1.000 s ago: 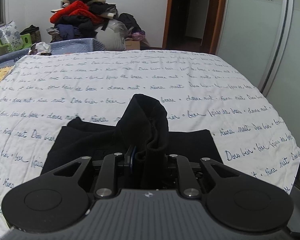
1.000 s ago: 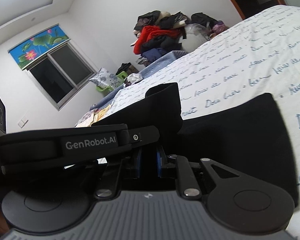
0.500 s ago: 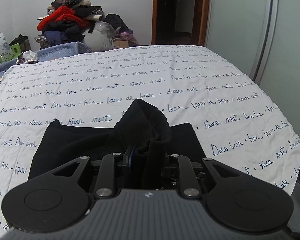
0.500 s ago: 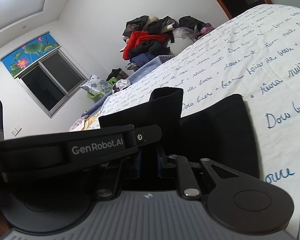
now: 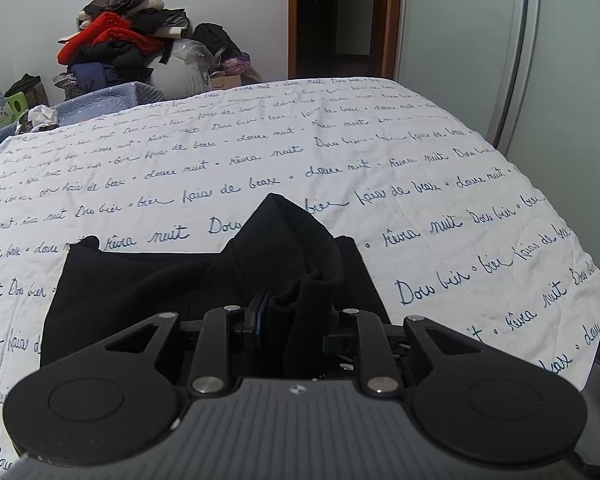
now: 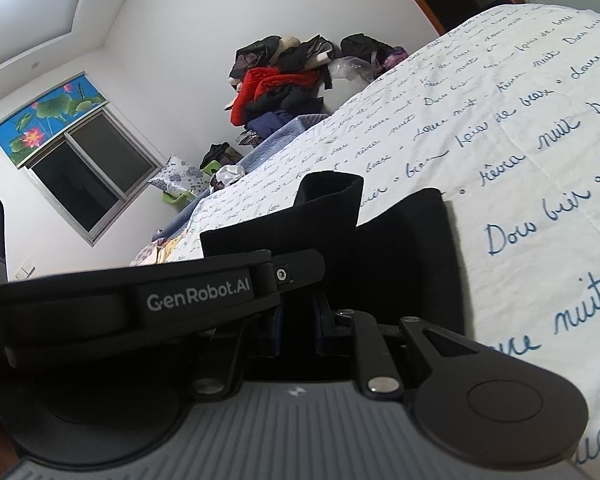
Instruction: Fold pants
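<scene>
Two grippers pinch raised folds of the black pants point(image 5: 148, 288) on the bedspread point(image 5: 380, 152): left gripper point(image 5: 290, 316) and right gripper point(image 6: 298, 320) are each nearly closed on cloth.

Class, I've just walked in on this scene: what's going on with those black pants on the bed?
A person is folding black pants on a bed, with handheld tongs in each hand. The left tongs pinch a bunched edge of the fabric, and the right tongs grip another raised edge. Both held edges stand up above the rest of the pants, which lies flat on the quilt. The fold isn't laid down yet.
</scene>
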